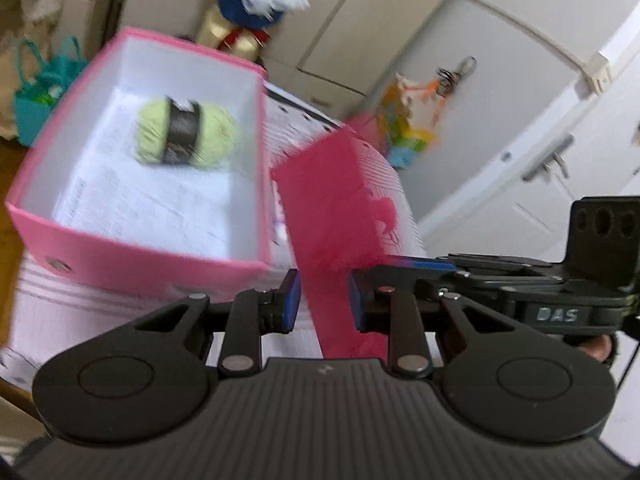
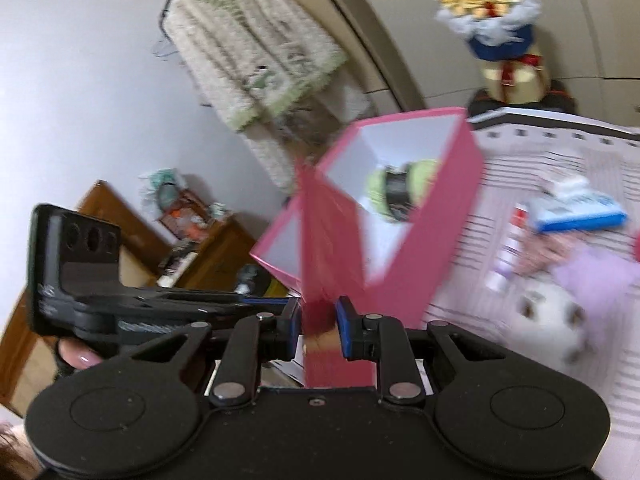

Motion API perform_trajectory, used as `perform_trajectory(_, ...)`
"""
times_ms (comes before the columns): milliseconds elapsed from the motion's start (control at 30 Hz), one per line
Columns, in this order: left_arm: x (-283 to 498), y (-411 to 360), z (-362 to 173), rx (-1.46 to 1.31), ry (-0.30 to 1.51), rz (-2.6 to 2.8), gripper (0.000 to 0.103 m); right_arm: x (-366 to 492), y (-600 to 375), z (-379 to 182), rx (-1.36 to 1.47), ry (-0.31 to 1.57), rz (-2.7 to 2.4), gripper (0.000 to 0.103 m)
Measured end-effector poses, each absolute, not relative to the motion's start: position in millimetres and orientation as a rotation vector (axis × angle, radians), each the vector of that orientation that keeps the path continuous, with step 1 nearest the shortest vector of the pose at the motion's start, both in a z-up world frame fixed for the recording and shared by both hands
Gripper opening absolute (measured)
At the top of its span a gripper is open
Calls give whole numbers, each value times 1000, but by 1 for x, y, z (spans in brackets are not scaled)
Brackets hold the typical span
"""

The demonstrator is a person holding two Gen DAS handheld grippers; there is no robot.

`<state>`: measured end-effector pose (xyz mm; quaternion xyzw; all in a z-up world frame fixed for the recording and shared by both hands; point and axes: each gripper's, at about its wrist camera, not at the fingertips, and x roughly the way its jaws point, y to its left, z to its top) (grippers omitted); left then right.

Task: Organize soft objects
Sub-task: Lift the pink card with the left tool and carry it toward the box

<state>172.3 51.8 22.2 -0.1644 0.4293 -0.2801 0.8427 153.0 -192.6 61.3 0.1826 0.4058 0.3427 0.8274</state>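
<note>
Both views are motion-blurred. The pink box [image 1: 132, 236] stands open on a striped bed [image 1: 80, 312]. Its white inside holds a sheet of printed paper [image 1: 132, 196] and one green yarn ball [image 1: 186, 132] with a dark band, lying toward the far end.

The left gripper [image 1: 324, 300] has its blue pads on either side of a magenta lid [image 1: 340, 208], which stands on edge just right of the box. The pads look closed on it, though blur hides the exact contact.

The right gripper [image 2: 318, 326] grips the same lid [image 2: 320, 248] from the opposite side, with both pads touching it.

In the right wrist view, a white plush [image 2: 552, 316], a lilac cloth [image 2: 592, 276] and a blue packet [image 2: 580, 212] lie on the bed right of the box. A bouquet [image 2: 488, 8] stands behind the bed.
</note>
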Motion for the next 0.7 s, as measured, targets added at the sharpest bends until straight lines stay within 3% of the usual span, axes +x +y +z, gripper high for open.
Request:
perform_trajectory(67, 186, 67, 21, -393, 902, -586, 23, 169, -180, 64, 418, 852, 769, 4)
perform_trajectory(267, 227, 96, -3, -503, 945, -578, 23, 212, -167, 43, 492, 911, 769, 3)
perform_trajectory(467, 215, 88, -17, -415, 928, -642, 23, 184, -196, 25, 423, 887, 650, 8)
perform_trajectory(533, 208, 81, -15, -356, 904, -657, 23, 172, -203, 20, 387, 885, 614, 11)
perform_trajectory(600, 200, 72, -13, -293, 887, -674, 23, 161, -205, 15, 366, 883, 605, 30)
perform_trajectory(700, 187, 60, -11, -208, 866, -679, 23, 142, -203, 7, 300, 866, 594, 38)
